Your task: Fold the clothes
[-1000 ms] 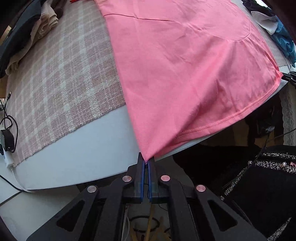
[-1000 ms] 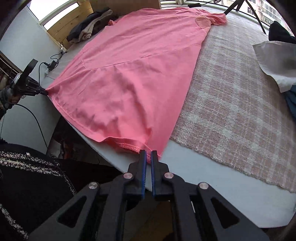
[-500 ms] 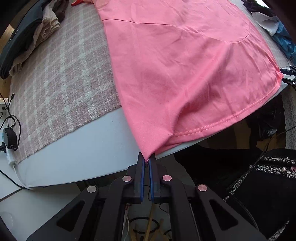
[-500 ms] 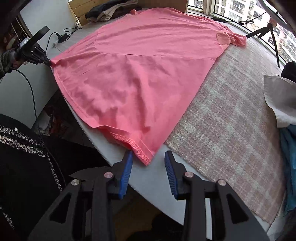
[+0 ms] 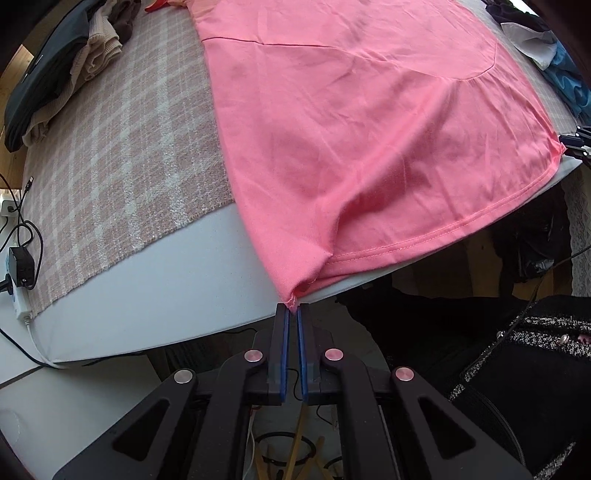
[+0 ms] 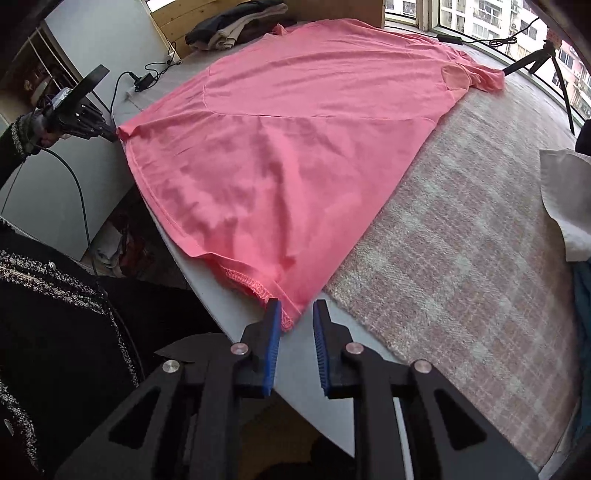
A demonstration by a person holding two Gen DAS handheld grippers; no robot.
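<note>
Left gripper [image 5: 291, 312] has its two blue-padded jaws pressed together on one hem corner of the large pink cotton garment [image 5: 362, 122], and the cloth rises from the pinch and spreads away over the table. Right gripper [image 6: 297, 314] has its jaws a little apart and closing; the other hem corner, with its zigzag stitching, lies between them, touching the left pad, but the pads do not press on it. In the right wrist view the left gripper is seen far off to the left, at the opposite hem corner, held by a hand in a dark glove.

The pink garment lies flat ahead of both grippers, its hem along the near edge of the grey-white tabletop [image 5: 147, 295]. Under it and beside it is a pink-and-cream checked woven blanket [image 5: 110, 155], to the left of the left gripper and to the right of the right gripper. A pile of dark and beige clothes [image 6: 232, 33] sits at the far end of the table. White cloth [image 6: 565, 199] lies far to the right of the right gripper. A black tripod [image 6: 546, 59] stands near the window.
</note>
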